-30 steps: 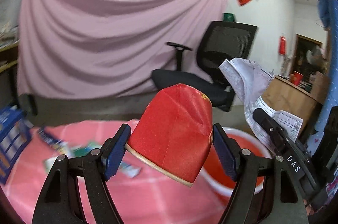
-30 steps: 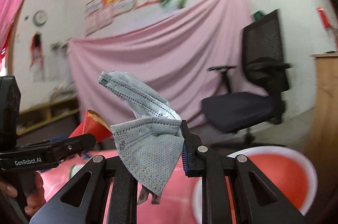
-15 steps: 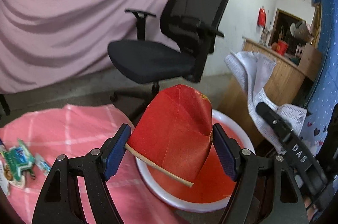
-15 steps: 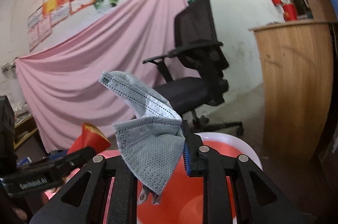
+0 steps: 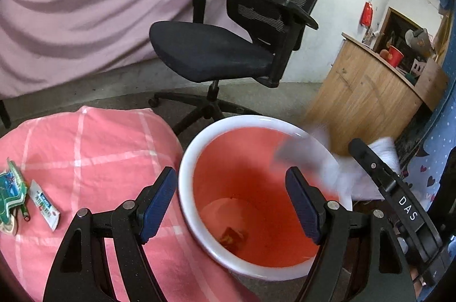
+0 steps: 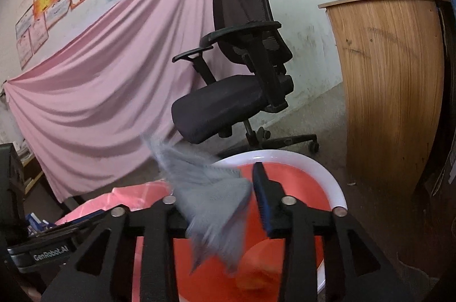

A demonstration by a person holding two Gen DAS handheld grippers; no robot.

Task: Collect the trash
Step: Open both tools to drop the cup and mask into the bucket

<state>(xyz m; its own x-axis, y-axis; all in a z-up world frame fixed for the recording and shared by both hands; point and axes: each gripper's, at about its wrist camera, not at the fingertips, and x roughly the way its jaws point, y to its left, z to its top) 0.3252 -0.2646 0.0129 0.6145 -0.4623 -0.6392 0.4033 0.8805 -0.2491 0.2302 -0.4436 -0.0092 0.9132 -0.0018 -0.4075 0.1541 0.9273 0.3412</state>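
Note:
A red bin with a white rim (image 5: pixel 199 144) stands beside the pink-clothed table (image 5: pixel 94 148); it also shows in the right wrist view (image 6: pixel 327 173). My left gripper (image 5: pixel 230 205) is open and empty over the bin. A red paper piece (image 5: pixel 233 235) lies at the bin's bottom. My right gripper (image 6: pixel 216 202) is open above the bin, and a grey face mask (image 6: pixel 211 196) blurs between its jaws, falling. The mask also shows in the left wrist view (image 5: pixel 342 162) at the bin's right rim.
A black office chair (image 5: pixel 228 45) stands behind the bin. A wooden counter (image 5: pixel 367 91) is at the right. A green wrapper (image 5: pixel 11 193) and a small white packet (image 5: pixel 45 205) lie on the table at the left.
My left gripper opened and the red paper dropped into the bin. My right gripper opened and the mask is slipping down. Both grippers moved over the bin.

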